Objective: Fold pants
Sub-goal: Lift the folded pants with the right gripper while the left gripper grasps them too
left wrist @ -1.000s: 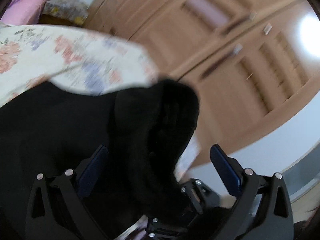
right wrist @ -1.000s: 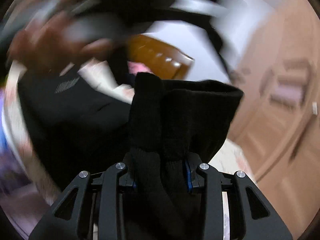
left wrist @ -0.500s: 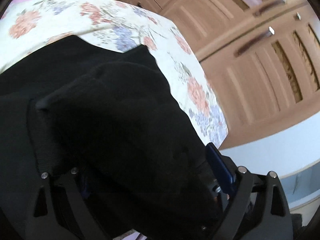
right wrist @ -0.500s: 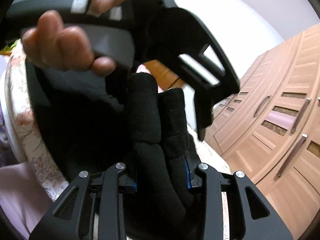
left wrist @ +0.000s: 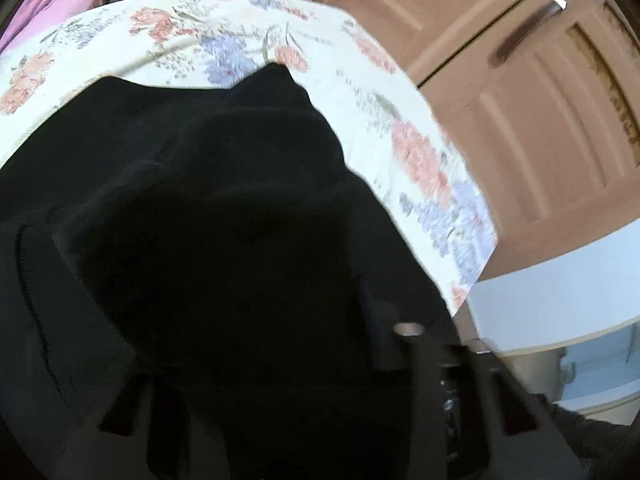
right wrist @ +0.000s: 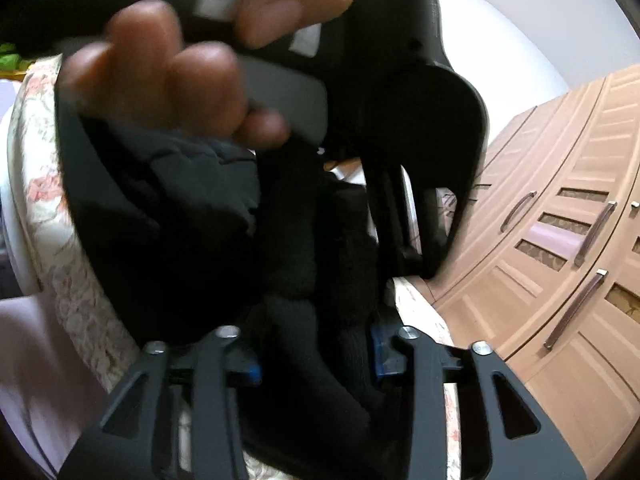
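Black pants (left wrist: 192, 184) lie on a floral bedsheet (left wrist: 224, 36) and fill most of the left wrist view. A thick fold of them drapes over my left gripper (left wrist: 256, 364) and hides its fingertips; its jaws look closed in on the cloth. In the right wrist view my right gripper (right wrist: 316, 356) is shut on a bunched ribbed end of the pants (right wrist: 312, 280). The person's hand (right wrist: 168, 76) holding the left gripper's body (right wrist: 404, 92) is close in front of it.
Wooden wardrobe doors (left wrist: 532, 92) stand past the bed's right edge, also in the right wrist view (right wrist: 568, 248). Pink bedding (left wrist: 44, 8) lies at the far left. A white wall strip (left wrist: 560, 300) is low right.
My left gripper went from open beside the cloth to closed in under a fold of pants, and it dropped toward the bed. The left hand and gripper came close in front of my right gripper.
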`<action>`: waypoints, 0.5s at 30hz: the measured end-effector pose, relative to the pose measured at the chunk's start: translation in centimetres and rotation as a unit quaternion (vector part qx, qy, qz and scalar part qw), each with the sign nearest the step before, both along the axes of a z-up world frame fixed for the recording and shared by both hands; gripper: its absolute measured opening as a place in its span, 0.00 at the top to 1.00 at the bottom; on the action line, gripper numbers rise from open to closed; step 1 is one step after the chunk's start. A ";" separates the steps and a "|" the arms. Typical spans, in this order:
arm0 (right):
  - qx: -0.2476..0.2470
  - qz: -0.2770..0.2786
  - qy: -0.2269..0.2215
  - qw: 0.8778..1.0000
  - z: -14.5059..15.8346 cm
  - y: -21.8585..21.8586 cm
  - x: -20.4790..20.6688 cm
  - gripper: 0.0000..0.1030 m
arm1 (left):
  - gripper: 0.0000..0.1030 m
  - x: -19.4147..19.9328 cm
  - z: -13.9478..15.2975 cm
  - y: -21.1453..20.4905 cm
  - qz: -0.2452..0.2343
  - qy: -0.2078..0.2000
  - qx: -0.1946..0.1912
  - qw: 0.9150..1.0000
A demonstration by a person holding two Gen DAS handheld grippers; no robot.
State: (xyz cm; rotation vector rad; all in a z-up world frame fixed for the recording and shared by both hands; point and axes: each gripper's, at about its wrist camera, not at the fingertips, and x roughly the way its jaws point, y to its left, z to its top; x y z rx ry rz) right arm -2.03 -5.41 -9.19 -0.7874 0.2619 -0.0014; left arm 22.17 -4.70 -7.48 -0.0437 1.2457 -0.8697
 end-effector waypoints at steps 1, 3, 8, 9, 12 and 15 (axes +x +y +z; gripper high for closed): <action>0.003 -0.004 -0.010 1.000 0.3 -0.4 -0.3 0.35 | 0.71 0.2 0.3 0.6 0.009 -0.005 -0.009 1.000; 0.026 -0.014 -0.026 0.999 0.9 -1.6 -1.1 0.21 | 0.73 0.5 1.2 2.1 0.028 -0.009 -0.037 0.999; 0.142 -0.070 0.046 0.986 1.2 -7.2 0.0 0.16 | 0.74 0.8 4.6 5.3 0.037 -0.008 -0.121 0.992; 0.154 -0.074 0.052 0.984 1.2 -7.7 0.4 0.16 | 0.74 0.8 5.4 5.7 0.039 -0.012 -0.128 0.991; 0.162 -0.068 0.053 0.983 2.2 -7.1 1.2 0.16 | 0.75 0.3 8.0 8.6 0.046 -0.032 -0.140 0.989; 0.151 -0.039 0.033 0.987 4.0 -5.1 0.9 0.16 | 0.75 0.1 10.5 12.9 0.064 -0.056 -0.152 0.985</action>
